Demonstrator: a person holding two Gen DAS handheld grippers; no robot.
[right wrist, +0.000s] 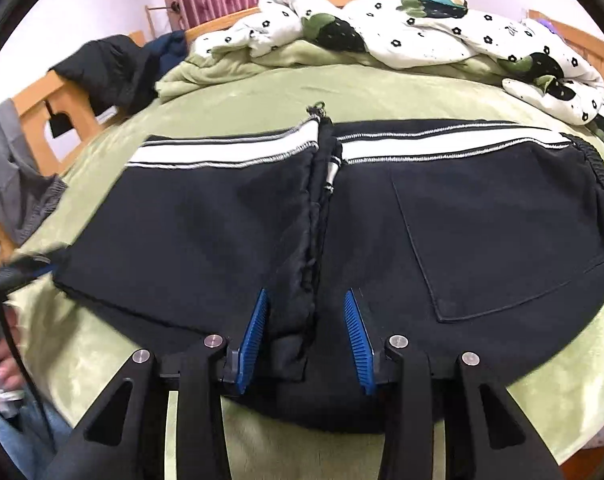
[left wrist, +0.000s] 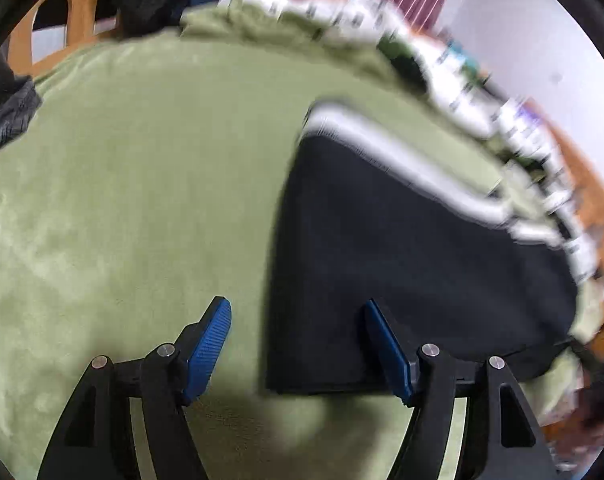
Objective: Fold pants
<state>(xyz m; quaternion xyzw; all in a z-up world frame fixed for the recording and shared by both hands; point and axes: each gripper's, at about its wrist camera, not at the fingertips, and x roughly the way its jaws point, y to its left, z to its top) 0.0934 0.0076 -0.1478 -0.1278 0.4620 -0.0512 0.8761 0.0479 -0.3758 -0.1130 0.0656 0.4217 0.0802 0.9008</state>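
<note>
Ahead of both claws, on green bedding, black pants lie partly folded, hems meeting between the released right gripper; released left gripper straddles their edge; next likely gripping for another fold.
</note>
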